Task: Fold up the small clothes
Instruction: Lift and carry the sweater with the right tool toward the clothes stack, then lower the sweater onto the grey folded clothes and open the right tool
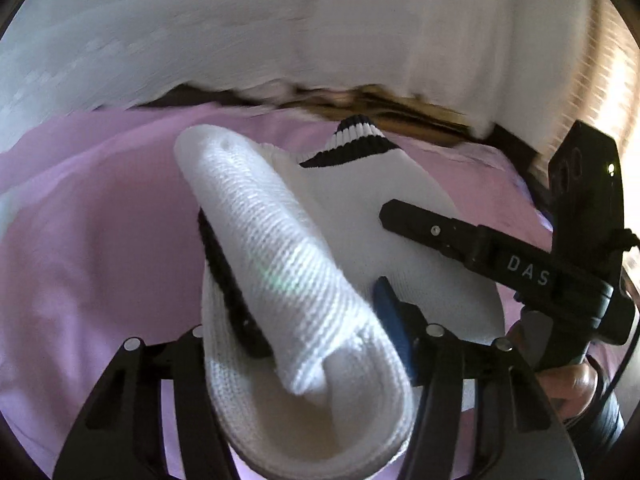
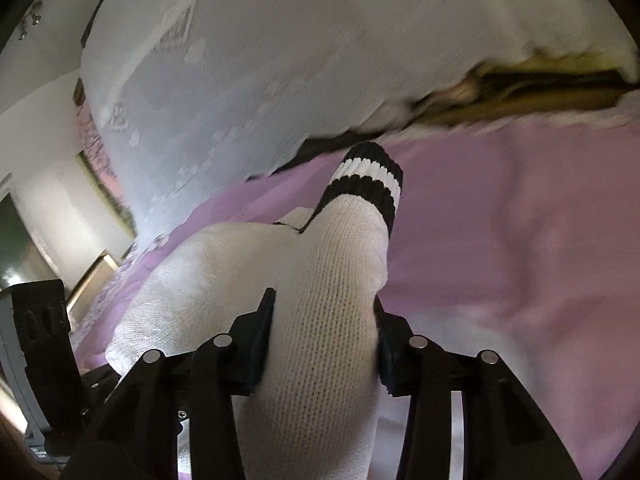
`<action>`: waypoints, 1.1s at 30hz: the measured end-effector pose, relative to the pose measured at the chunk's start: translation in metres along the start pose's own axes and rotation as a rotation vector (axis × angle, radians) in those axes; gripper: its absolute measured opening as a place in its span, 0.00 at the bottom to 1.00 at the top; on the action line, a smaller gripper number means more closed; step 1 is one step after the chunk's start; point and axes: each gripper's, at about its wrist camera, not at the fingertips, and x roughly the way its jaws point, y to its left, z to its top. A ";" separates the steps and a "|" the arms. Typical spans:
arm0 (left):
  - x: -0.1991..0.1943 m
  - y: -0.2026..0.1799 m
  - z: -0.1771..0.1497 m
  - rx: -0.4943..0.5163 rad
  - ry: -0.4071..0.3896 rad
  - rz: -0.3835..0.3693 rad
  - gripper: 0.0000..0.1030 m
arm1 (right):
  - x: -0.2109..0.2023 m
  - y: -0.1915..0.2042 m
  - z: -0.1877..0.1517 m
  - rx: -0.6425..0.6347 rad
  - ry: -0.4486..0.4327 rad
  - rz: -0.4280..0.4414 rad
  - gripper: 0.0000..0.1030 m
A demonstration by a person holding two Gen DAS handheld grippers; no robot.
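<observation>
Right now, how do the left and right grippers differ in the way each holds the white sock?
The left gripper clamps a rolled, doubled-over part of the white sock, while the right gripper clamps a single smooth stretch leading to the black-striped cuff. The left gripper's finger shows a blue pad; the right gripper's fingers look all black. Both are shut on the same sock above the pink bedsheet.

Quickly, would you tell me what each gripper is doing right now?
Left gripper: shut on the white sock.
Right gripper: shut on the same sock, on the part toward its black-striped cuff.
</observation>
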 end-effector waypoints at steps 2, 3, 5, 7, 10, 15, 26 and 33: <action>0.002 -0.049 0.003 0.043 -0.007 -0.084 0.54 | -0.049 -0.022 0.004 -0.002 -0.045 -0.068 0.43; 0.004 -0.071 0.006 0.062 -0.008 -0.121 0.54 | -0.070 -0.032 0.006 -0.002 -0.063 -0.099 0.43; 0.012 -0.119 0.014 0.112 -0.005 -0.185 0.54 | -0.121 -0.058 0.011 0.014 -0.108 -0.174 0.43; 0.016 -0.168 0.022 0.166 -0.003 -0.237 0.54 | -0.177 -0.088 0.017 0.052 -0.158 -0.249 0.43; 0.014 -0.245 0.037 0.234 -0.008 -0.321 0.54 | -0.249 -0.123 0.028 0.096 -0.220 -0.326 0.43; 0.007 -0.361 0.052 0.289 0.015 -0.477 0.54 | -0.357 -0.170 0.041 0.144 -0.317 -0.447 0.43; 0.099 -0.425 -0.008 0.249 0.223 -0.411 0.93 | -0.381 -0.305 -0.022 0.360 -0.253 -0.539 0.52; 0.048 -0.422 -0.001 0.358 0.044 -0.242 0.92 | -0.416 -0.251 -0.008 0.205 -0.339 -0.716 0.78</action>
